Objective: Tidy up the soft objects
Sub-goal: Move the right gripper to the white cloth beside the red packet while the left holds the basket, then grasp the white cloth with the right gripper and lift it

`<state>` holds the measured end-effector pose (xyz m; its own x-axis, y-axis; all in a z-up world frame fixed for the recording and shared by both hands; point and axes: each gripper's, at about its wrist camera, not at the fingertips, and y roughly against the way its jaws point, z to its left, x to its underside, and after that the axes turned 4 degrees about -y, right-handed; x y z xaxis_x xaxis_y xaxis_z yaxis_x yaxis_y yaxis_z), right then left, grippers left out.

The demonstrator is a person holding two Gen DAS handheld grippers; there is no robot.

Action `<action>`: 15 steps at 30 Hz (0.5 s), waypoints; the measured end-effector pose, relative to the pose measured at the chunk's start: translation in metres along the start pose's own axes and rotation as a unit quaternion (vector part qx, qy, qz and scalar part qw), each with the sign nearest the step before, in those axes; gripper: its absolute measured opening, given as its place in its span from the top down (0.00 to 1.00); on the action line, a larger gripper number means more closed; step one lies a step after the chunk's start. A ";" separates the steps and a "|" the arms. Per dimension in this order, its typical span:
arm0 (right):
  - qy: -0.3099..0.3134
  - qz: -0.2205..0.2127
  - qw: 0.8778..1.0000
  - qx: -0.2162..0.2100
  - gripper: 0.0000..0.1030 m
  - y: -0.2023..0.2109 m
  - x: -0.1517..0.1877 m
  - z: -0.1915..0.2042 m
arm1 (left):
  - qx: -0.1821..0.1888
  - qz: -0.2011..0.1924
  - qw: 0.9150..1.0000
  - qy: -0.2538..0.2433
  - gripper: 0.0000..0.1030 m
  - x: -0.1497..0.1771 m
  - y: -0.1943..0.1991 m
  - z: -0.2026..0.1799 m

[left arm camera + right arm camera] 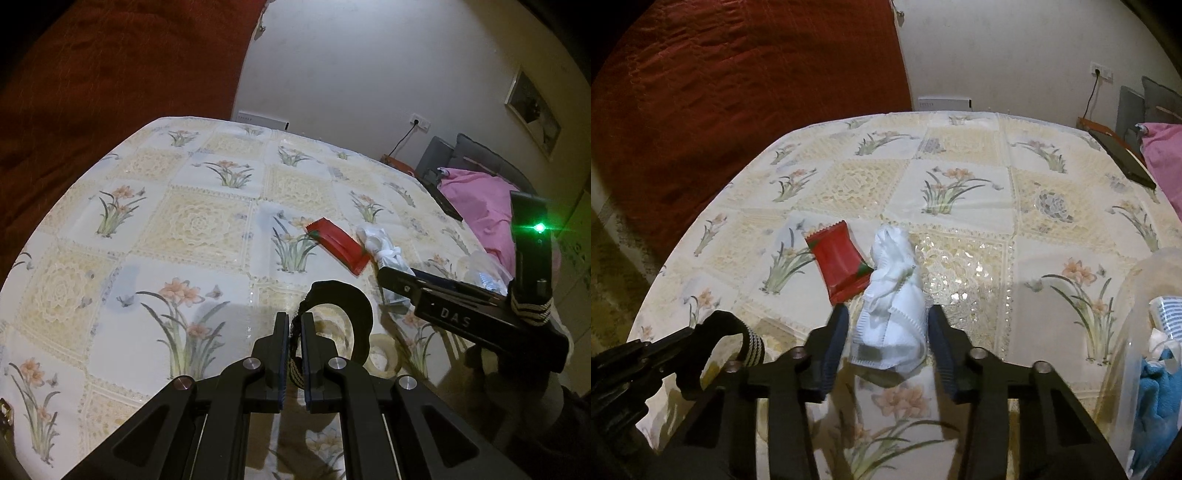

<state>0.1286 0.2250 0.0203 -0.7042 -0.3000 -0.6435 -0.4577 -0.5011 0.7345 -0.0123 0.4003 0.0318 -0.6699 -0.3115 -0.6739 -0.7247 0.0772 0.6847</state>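
Sock (341,306), black with a striped cuff, pinched between the near-closed jaws of the left gripper (294,334) at 6 o'clock in the left wrist view, arching up and over to 5 o'clock. Light, limp, certain to droop and swing; held by a fold near the cuff, which looks a secure enough hold. Lying on the bench (207,221) toward 3 o'clock: a red packet (338,245), then a white cloth bundle (376,243) just beside it, with the right gripper (397,286) reaching in over the bundle's near end. Roll of tape (382,356) partly hidden behind the sock. Wide bare floral cloth from 9 to 12 o'clock, so plenty of room for moving that way; bench edge close at 3 o'clock, bedding beyond.

Seen from the right wrist: white cloth bundle (892,295) at centre, between the spread jaws of the right gripper (888,334), not yet squeezed. Soft, crumpled, compressible, with stitched edges; best taken across its thick near end, where the folds bunch. Red packet (842,264) touching the bundle at 10 o'clock, slick and easy to nudge. Left gripper (698,338) with the sock (751,347) at 8 o'clock, near, so little room on that side. Clear container (1145,302) at 3 o'clock holding blue and striped fabric, a likely place for soft things. Open bench from 11 to 2 o'clock.
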 end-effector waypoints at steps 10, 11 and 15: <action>0.016 -0.027 1.000 -0.001 0.63 0.018 0.005 0.007 | -0.003 0.002 1.000 -0.004 0.94 0.000 -0.001 -0.003; 0.015 -0.029 0.999 -0.002 0.63 0.020 0.005 0.007 | -0.003 0.002 1.000 -0.004 0.94 0.000 -0.001 -0.003; 0.009 -0.038 0.999 -0.006 0.63 0.031 0.007 0.007 | -0.004 0.000 1.000 -0.007 0.94 0.000 0.000 -0.006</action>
<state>0.1056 0.2127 0.0399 -0.6582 -0.2746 -0.7010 -0.5024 -0.5332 0.6806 -0.0116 0.3948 0.0337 -0.6716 -0.2986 -0.6781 -0.7240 0.0696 0.6863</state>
